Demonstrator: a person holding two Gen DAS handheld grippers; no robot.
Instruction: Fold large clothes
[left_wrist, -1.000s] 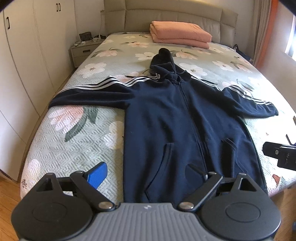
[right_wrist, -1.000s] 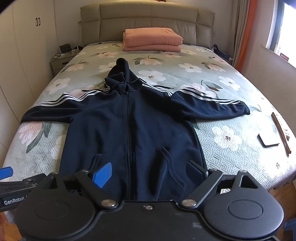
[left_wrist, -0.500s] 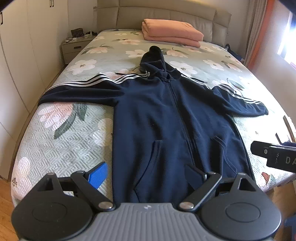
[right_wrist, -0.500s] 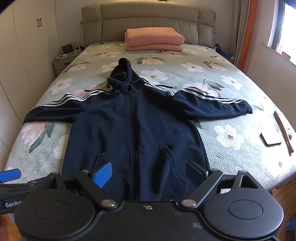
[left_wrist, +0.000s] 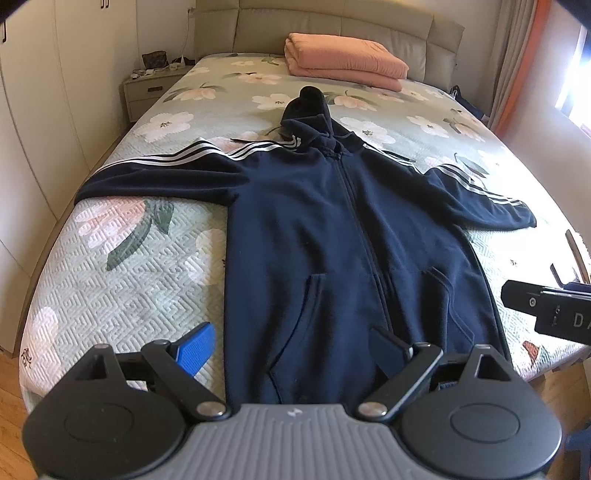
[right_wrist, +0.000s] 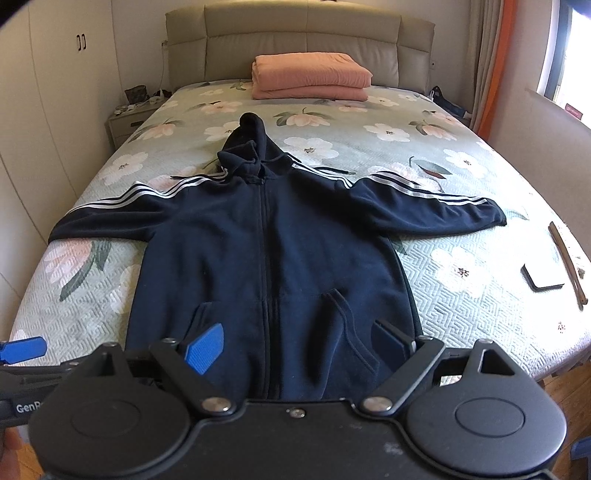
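Note:
A navy zip hoodie (left_wrist: 332, 236) with white sleeve stripes lies flat, front up, on the floral bed cover, sleeves spread, hood toward the headboard; it also shows in the right wrist view (right_wrist: 269, 251). My left gripper (left_wrist: 291, 350) is open and empty above the hem near the foot of the bed. My right gripper (right_wrist: 299, 347) is open and empty above the hem, a little to the right. The right gripper's body shows at the left view's right edge (left_wrist: 550, 314). A blue fingertip of the left gripper shows at the right view's left edge (right_wrist: 22, 349).
A folded pink blanket (right_wrist: 310, 75) lies by the headboard. A dark flat object (right_wrist: 543, 278) and a brown stick (right_wrist: 567, 262) lie near the bed's right edge. A nightstand (left_wrist: 151, 88) and wardrobe doors stand to the left. Wooden floor lies below the bed's foot.
Both grippers have drifted slightly, the left view shifting left and tilting down over the hem. The hoodie has not moved. Both stay open.

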